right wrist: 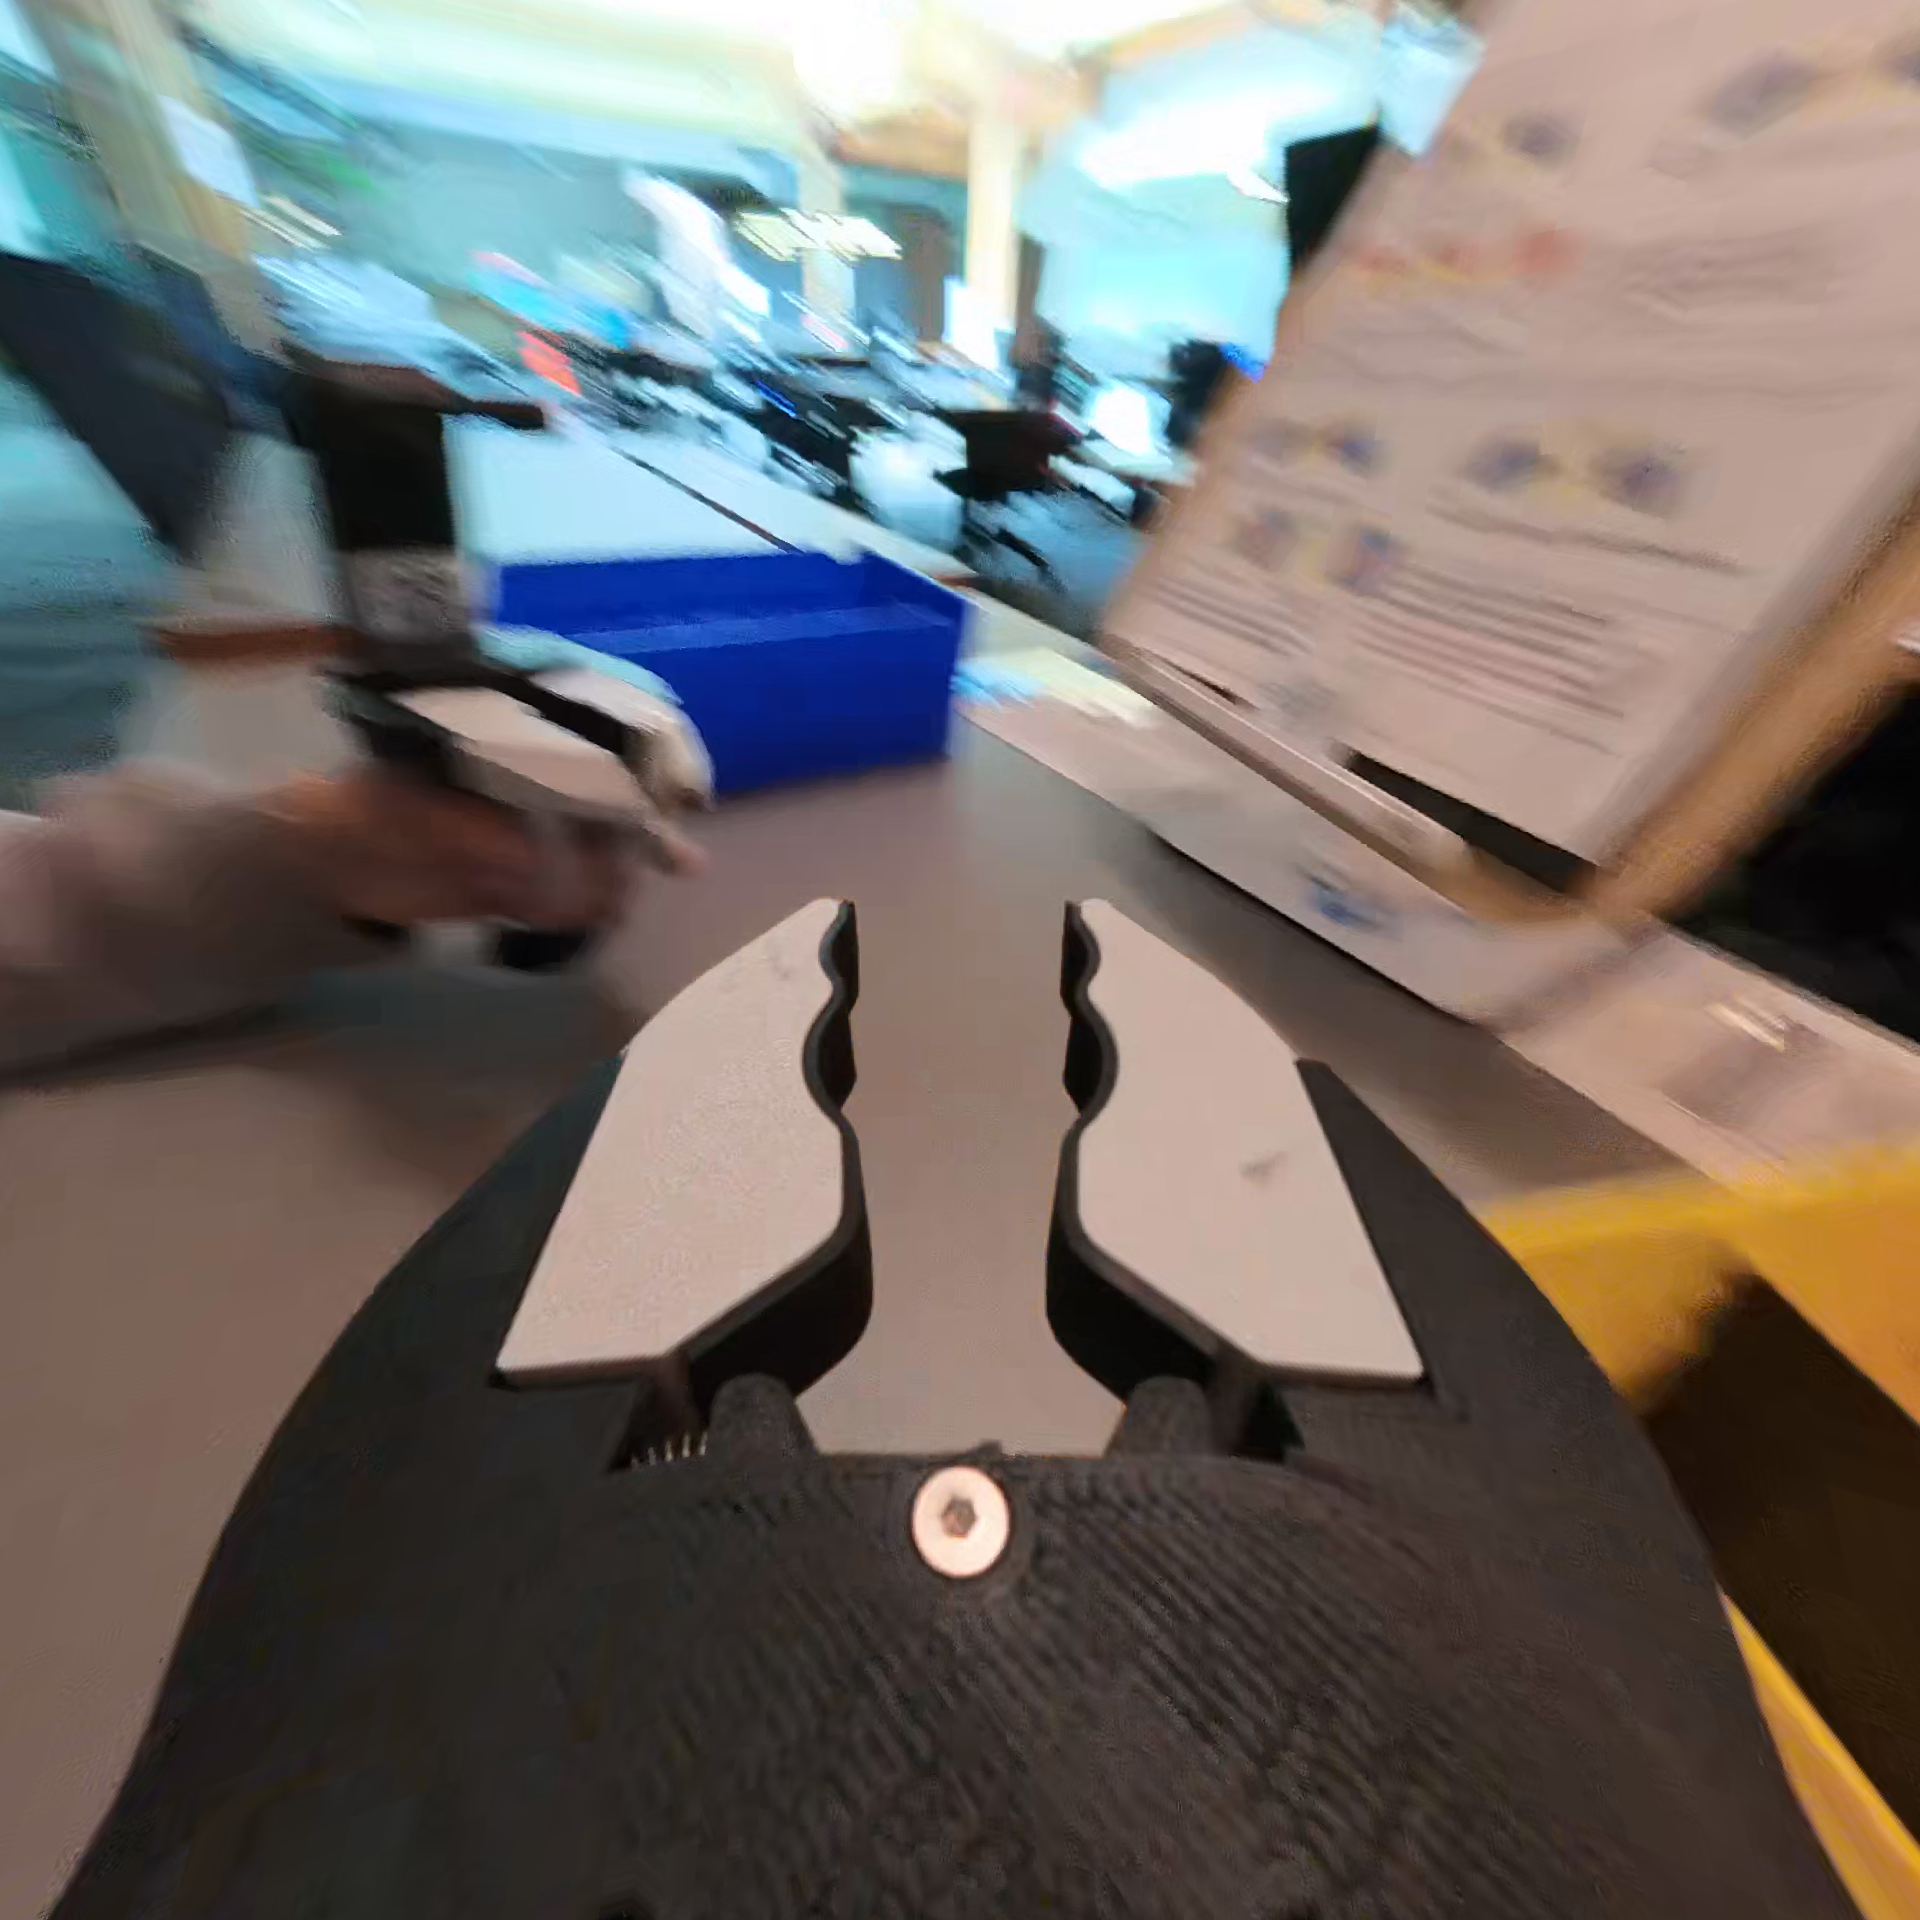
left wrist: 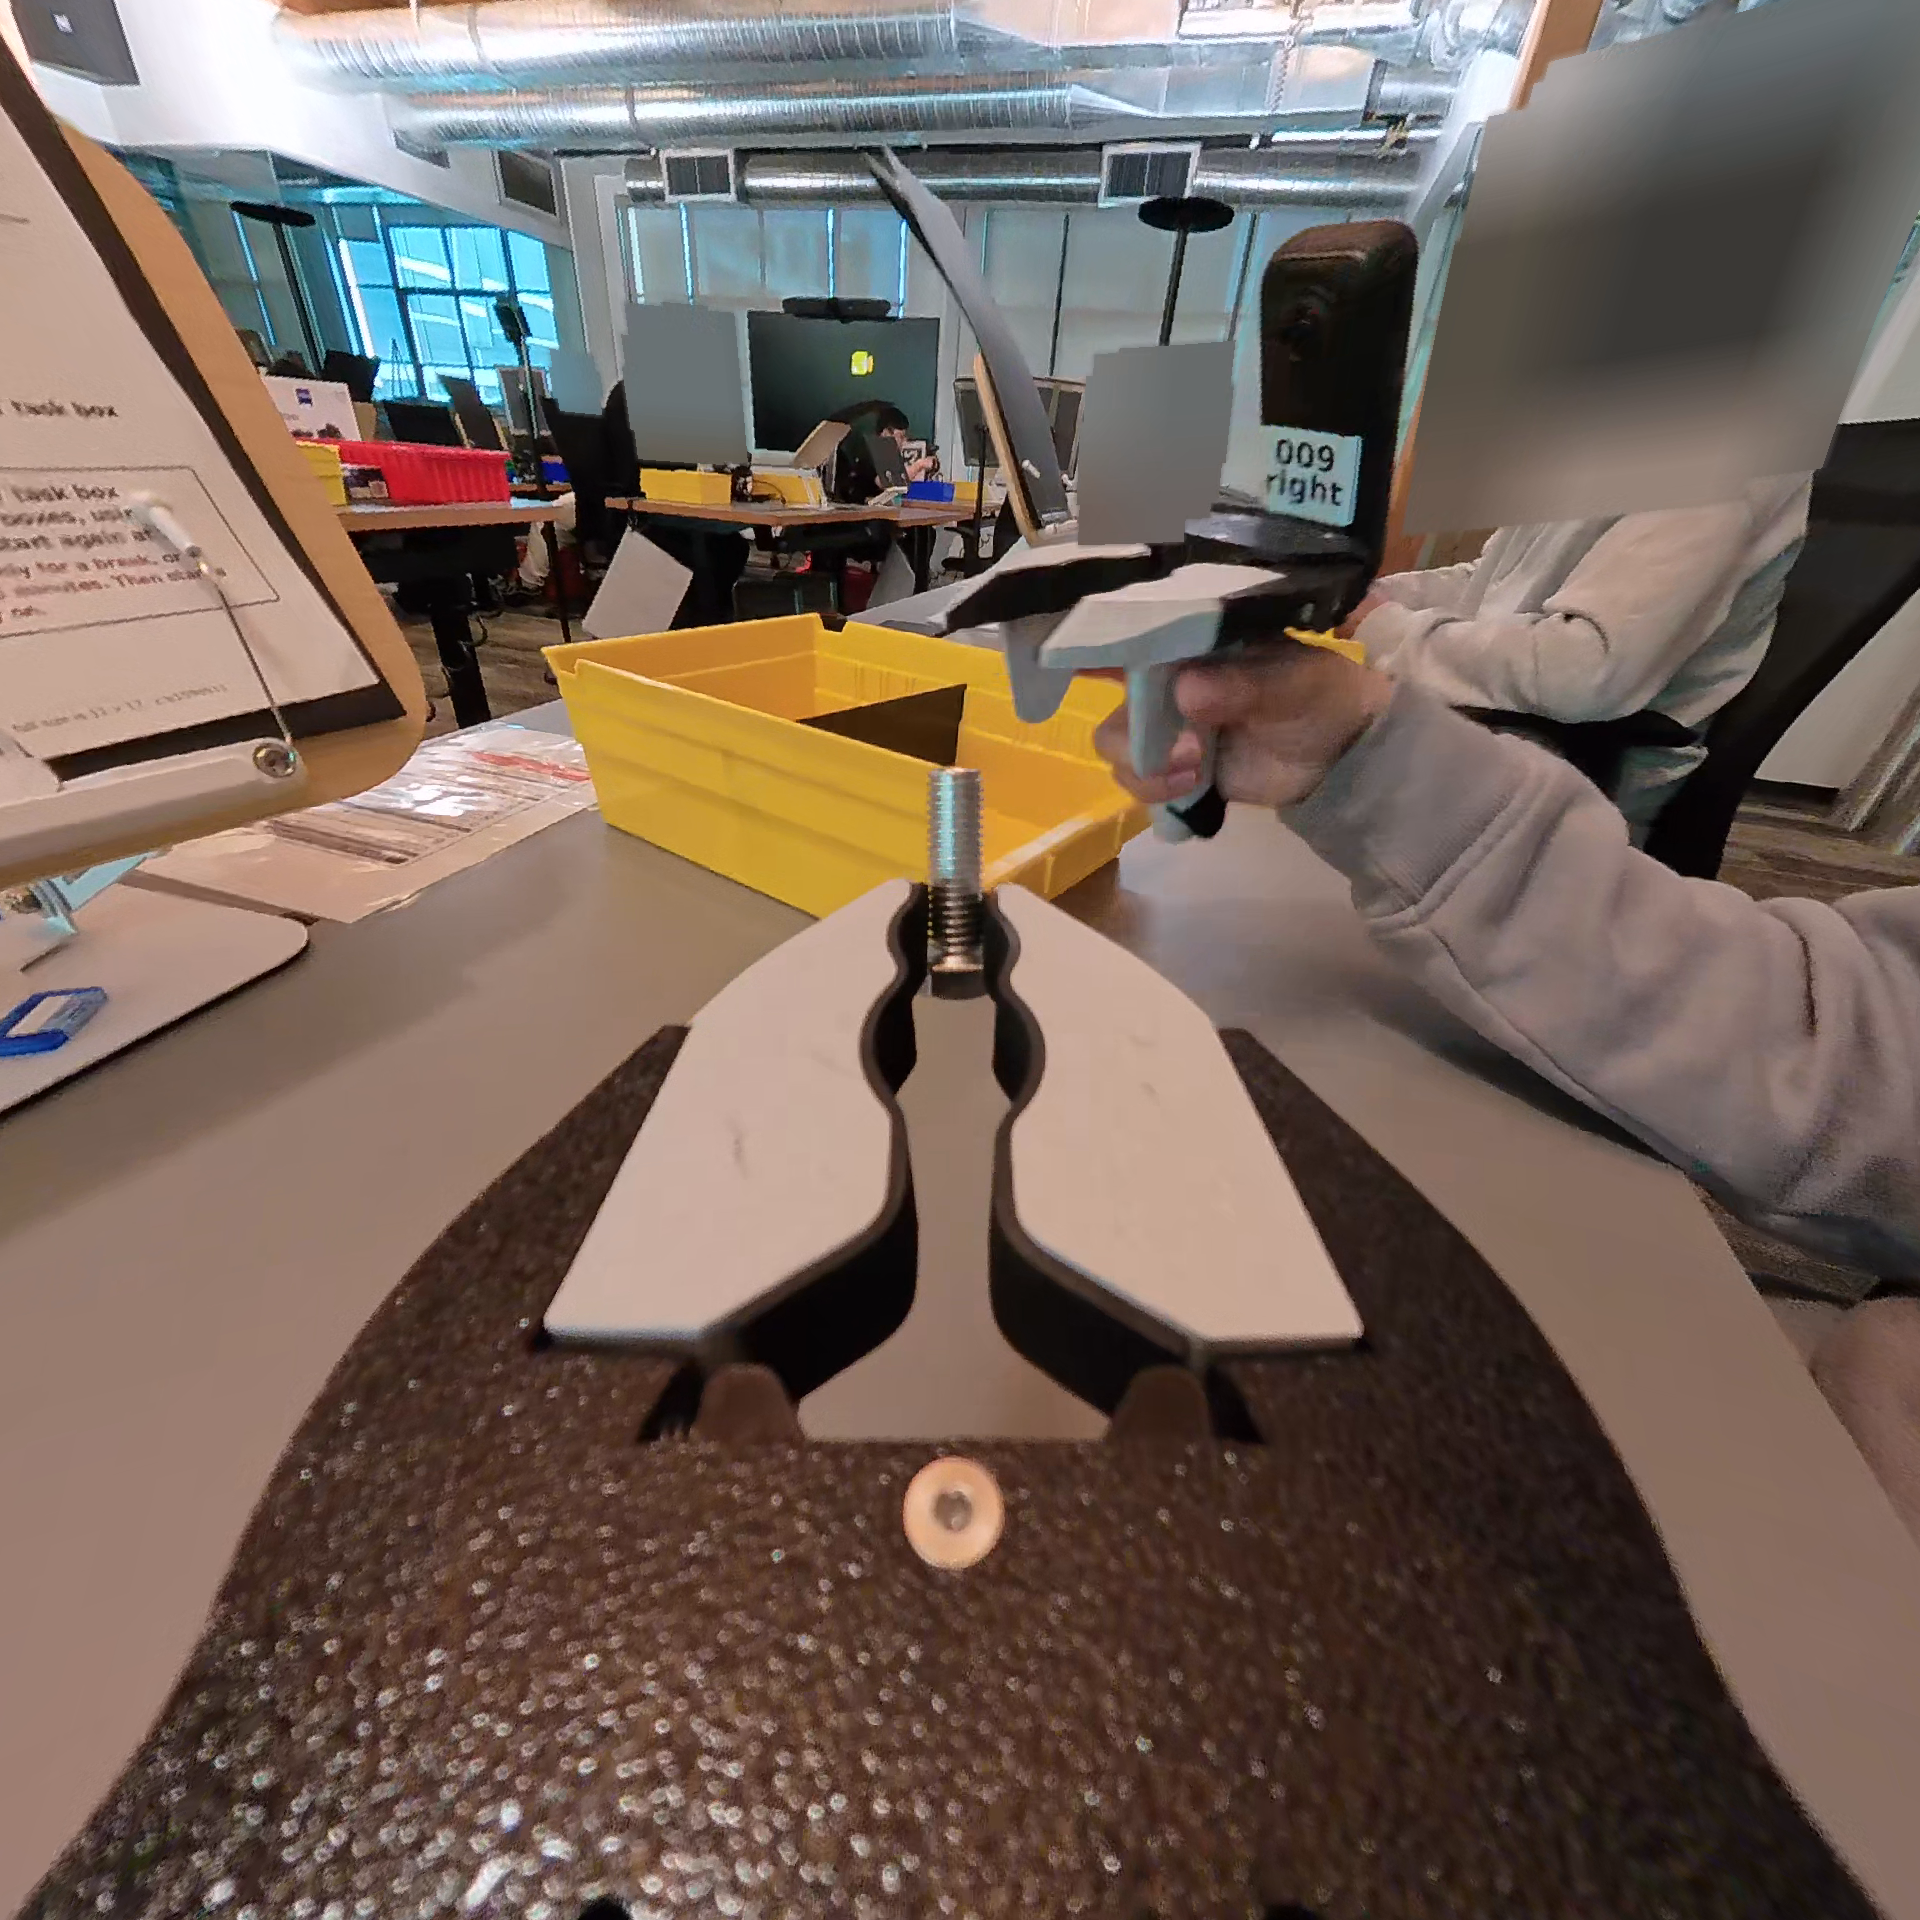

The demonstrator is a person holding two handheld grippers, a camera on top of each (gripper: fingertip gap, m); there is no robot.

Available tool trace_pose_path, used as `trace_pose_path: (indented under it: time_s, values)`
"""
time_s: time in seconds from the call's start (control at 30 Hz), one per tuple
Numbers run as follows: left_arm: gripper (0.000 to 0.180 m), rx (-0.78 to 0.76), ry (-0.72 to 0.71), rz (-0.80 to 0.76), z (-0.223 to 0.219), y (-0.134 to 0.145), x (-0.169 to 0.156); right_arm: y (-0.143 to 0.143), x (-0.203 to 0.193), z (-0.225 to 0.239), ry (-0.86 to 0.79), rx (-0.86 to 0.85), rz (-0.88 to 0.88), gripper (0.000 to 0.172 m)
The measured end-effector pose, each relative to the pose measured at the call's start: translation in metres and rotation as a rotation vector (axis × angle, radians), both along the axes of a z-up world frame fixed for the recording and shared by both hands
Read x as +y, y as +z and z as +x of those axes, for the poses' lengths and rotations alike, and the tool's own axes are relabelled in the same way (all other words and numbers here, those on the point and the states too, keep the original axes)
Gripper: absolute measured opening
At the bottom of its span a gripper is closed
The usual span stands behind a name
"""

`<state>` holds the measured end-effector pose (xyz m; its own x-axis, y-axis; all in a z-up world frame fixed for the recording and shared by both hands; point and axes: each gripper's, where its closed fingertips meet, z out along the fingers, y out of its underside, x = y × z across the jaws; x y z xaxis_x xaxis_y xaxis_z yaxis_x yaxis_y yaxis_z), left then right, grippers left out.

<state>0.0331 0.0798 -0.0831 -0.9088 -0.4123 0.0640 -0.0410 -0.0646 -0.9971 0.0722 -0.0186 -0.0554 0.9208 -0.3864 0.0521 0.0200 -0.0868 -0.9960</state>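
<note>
My left gripper (left wrist: 956, 914) is shut on a silver threaded bolt (left wrist: 956, 831). The bolt stands upright with its head low between the pads and its threaded end sticking up above the fingertips. It is held above the grey table (left wrist: 468, 997), in front of a yellow bin (left wrist: 748, 748). My right gripper (right wrist: 958, 925) is open and nothing is between its pads. It also shows in the left wrist view (left wrist: 1081, 644), held by a hand above the yellow bin's right end. The right wrist view is blurred; it shows the left gripper (right wrist: 582, 748) far left.
A blue bin (right wrist: 769, 675) stands farther along the table. A board with printed sheets (left wrist: 135, 520) on a stand leans at the left; it also shows in the right wrist view (right wrist: 1558, 416). A plastic-sleeved sheet (left wrist: 416, 800) lies by the yellow bin. A grey-sleeved arm (left wrist: 1558, 935) crosses the right side. The gap from one gripper's tips to the other's is roughly 12 cm.
</note>
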Motion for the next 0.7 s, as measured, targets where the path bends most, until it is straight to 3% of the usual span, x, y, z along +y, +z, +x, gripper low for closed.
trace_pose_path:
  time_s: [0.13,0.23,0.37,0.43,0.7]
  values:
    - [0.009,-0.062,-0.033,-0.019,-0.008,0.008,-0.003,0.013,0.066,-0.046,0.255,0.001,0.136,0.035]
    - [0.009,-0.096,-0.053,-0.005,-0.013,0.009,-0.007,0.009,0.087,-0.052,0.266,-0.003,0.148,0.034]
    - [0.008,-0.126,-0.069,-0.002,-0.017,0.011,-0.011,-0.005,0.1,-0.055,0.293,0.026,0.116,0.027]
    - [0.009,-0.131,-0.067,0.01,-0.017,0.01,-0.011,-0.002,0.101,-0.059,0.326,0.02,0.157,0.009]
    - [0.009,-0.153,-0.049,0.035,-0.016,0.008,-0.01,-0.003,0.104,-0.058,0.328,-0.057,0.145,0.008]
